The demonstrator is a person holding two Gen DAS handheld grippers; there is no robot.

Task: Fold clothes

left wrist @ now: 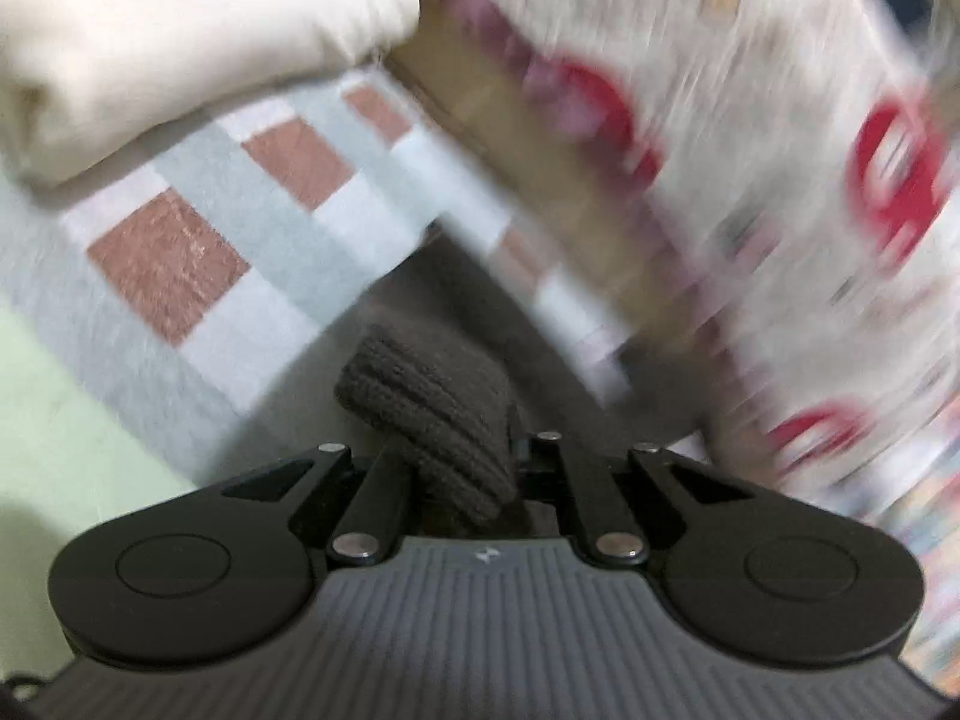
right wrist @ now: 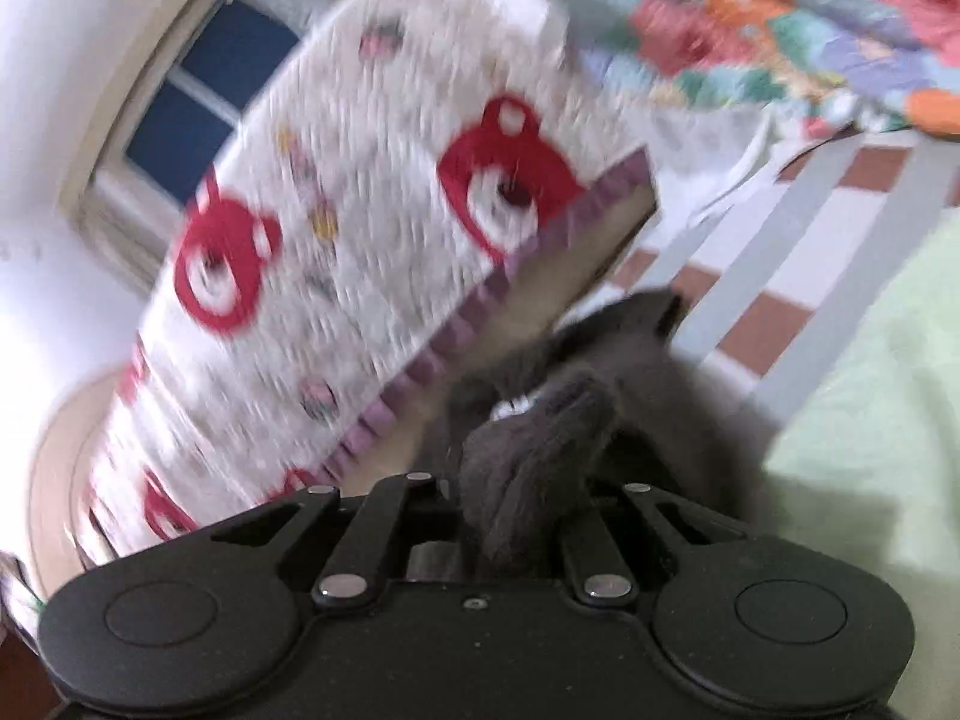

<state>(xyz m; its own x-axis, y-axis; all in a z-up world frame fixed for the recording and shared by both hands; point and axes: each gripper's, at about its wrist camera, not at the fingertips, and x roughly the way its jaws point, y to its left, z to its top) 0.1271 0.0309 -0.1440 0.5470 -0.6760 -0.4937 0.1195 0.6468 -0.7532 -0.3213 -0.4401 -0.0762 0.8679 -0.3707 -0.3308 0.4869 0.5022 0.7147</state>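
A dark grey-brown knitted garment (left wrist: 432,420) is bunched between the fingers of my left gripper (left wrist: 462,474), which is shut on its ribbed edge. The rest of it hangs down, blurred. In the right wrist view the same dark garment (right wrist: 540,450) is pinched in my right gripper (right wrist: 516,516), which is shut on a fuzzy fold of it. The fingertips of both grippers are hidden by the fabric. Both views are smeared by motion.
A white storage box with red bear prints (left wrist: 750,150) stands close behind the garment; it also shows in the right wrist view (right wrist: 360,228). A folded cream cloth (left wrist: 150,42) lies on a checked blanket (left wrist: 252,252). A pale green sheet (right wrist: 870,390), a floral quilt (right wrist: 780,18) and a window (right wrist: 198,96) are in view.
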